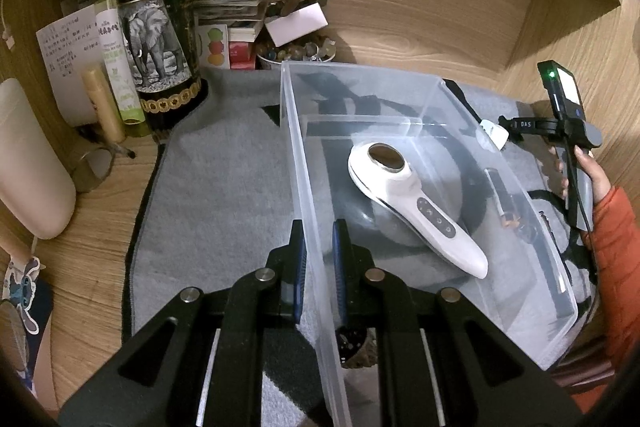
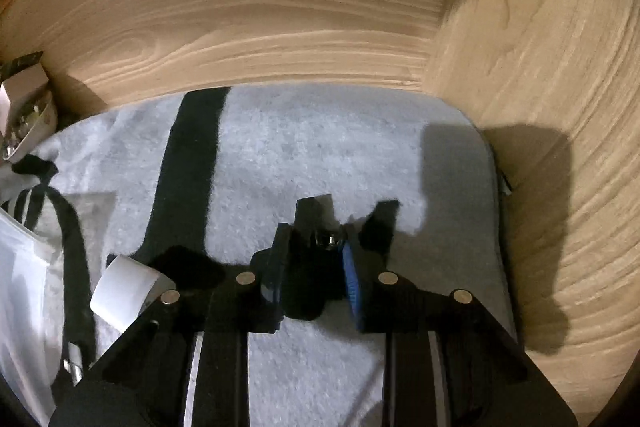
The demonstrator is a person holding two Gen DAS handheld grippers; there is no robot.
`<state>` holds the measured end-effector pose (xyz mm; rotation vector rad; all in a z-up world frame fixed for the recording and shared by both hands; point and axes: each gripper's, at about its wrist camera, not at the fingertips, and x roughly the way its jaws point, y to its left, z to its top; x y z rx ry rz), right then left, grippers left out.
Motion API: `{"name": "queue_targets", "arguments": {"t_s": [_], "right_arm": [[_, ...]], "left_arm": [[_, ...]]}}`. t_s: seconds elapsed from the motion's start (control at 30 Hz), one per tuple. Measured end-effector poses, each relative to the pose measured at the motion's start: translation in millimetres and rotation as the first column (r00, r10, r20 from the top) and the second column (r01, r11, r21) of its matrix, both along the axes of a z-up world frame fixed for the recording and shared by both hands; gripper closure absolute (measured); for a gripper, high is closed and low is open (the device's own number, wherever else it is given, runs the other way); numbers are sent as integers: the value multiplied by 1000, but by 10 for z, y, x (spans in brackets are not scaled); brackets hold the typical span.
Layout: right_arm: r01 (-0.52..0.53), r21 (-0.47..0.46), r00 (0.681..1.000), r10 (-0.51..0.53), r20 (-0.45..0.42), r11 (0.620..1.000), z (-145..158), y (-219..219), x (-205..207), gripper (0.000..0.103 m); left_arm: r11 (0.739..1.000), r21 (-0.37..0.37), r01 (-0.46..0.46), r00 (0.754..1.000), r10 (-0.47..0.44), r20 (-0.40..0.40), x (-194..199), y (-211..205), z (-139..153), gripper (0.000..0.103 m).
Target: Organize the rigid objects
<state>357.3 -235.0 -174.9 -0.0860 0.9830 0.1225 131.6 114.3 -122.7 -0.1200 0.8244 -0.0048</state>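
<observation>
The clear bin's wall is pinched by the left gripper, lower centre, while a small dark object is clamped by the right gripper.

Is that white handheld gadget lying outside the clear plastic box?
No, the white gadget lies inside the clear box, on its bottom beside a dark watch.

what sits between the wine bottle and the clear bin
In the left wrist view, only bare grey mat lies between the wine bottle and the clear bin.
</observation>
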Motion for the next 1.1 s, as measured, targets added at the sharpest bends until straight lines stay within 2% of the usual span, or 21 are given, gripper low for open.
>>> {"name": "queue_targets", "arguments": {"t_s": [0.23, 0.53, 0.6, 0.73, 0.9, 1.1], "right_arm": [[-41, -17, 997, 42, 64, 999, 226, 115, -266, 81], [-159, 31, 969, 150, 196, 987, 852, 355, -796, 81], [-201, 32, 953, 188, 237, 979, 978, 348, -924, 81], [-262, 27, 924, 242, 297, 965, 1160, 642, -1139, 81], [-371, 33, 874, 337, 351, 928, 1350, 936, -1389, 81], [-499, 19, 817, 463, 343, 866, 1308, 1310, -1666, 81]], "left_arm": [[1000, -3, 1, 1000, -1, -3, 7, 8, 5, 90], [1000, -13, 3, 1000, -4, -10, 32, 34, -3, 90], [1000, -16, 5, 1000, -5, -13, 39, 38, -5, 90], [1000, -13, 4, 1000, -4, -16, 36, 24, -11, 90], [1000, -22, 3, 1000, -3, -19, 25, 30, -26, 90], [1000, -27, 6, 1000, -7, -20, 26, 42, -30, 90]]}}
